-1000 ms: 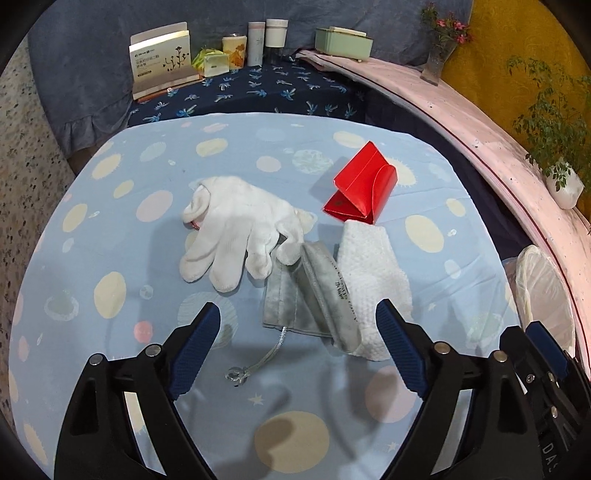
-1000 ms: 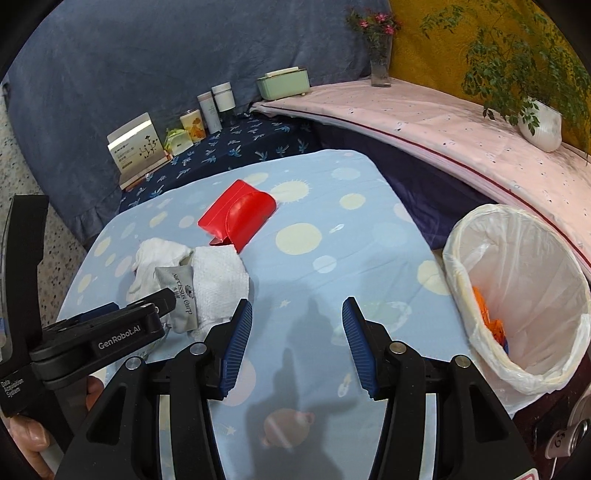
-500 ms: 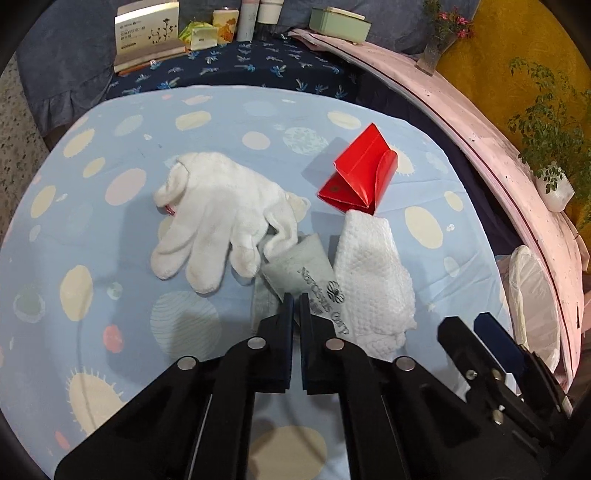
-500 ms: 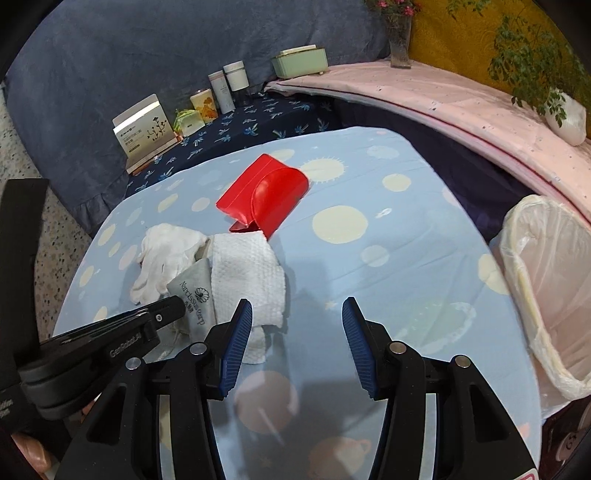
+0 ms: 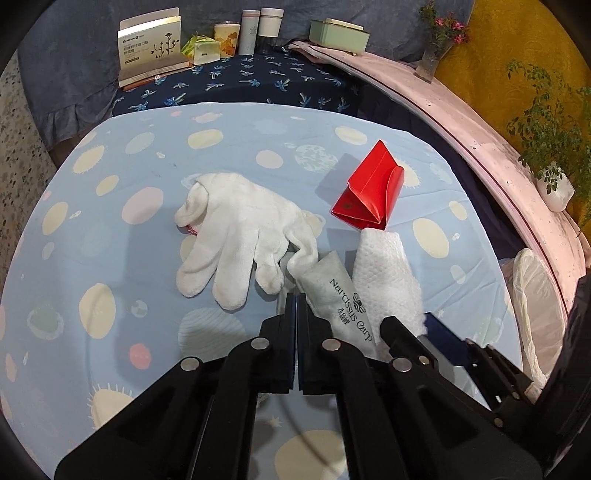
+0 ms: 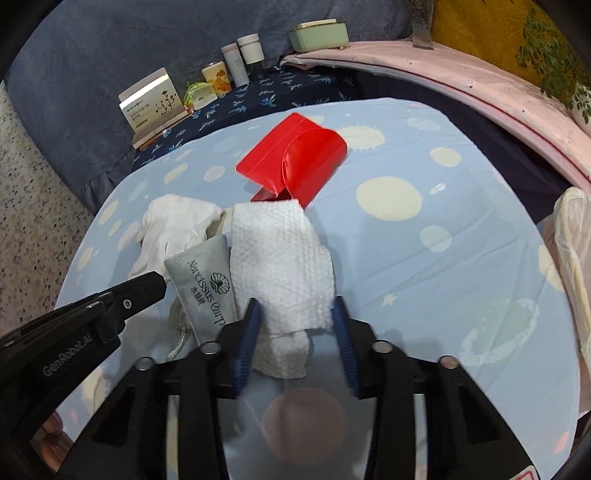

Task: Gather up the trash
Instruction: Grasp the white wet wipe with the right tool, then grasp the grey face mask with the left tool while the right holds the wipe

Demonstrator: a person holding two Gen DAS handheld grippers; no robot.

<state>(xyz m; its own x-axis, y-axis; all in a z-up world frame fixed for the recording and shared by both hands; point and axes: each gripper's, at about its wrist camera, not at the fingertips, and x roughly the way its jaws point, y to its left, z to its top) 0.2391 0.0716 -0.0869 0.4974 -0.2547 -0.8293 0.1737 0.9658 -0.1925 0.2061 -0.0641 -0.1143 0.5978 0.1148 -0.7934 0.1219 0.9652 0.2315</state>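
Observation:
My left gripper (image 5: 296,301) is shut on the near edge of a grey cloth pouch (image 5: 340,295) printed "Narcissus Carp"; the pouch also shows in the right wrist view (image 6: 207,284). A white glove (image 5: 236,232) lies left of it. A folded white paper towel (image 6: 280,258) lies right of the pouch, and my right gripper (image 6: 297,310) is open with its blue pads on either side of the towel's near end. A red paper box (image 6: 295,162) lies behind the towel. The white-lined trash bin (image 6: 572,258) stands off the table's right edge.
The table has a light blue spotted cloth (image 6: 424,240). Behind it, a dark blue shelf holds a card box (image 5: 151,44), cups and bottles (image 5: 255,29). A pink ledge (image 5: 461,110) with a vase and a potted plant (image 5: 554,184) curves along the right.
My left gripper closed on the grey pouch and lifted its edge. My right gripper moved left and forward until its open pads straddle the paper towel.

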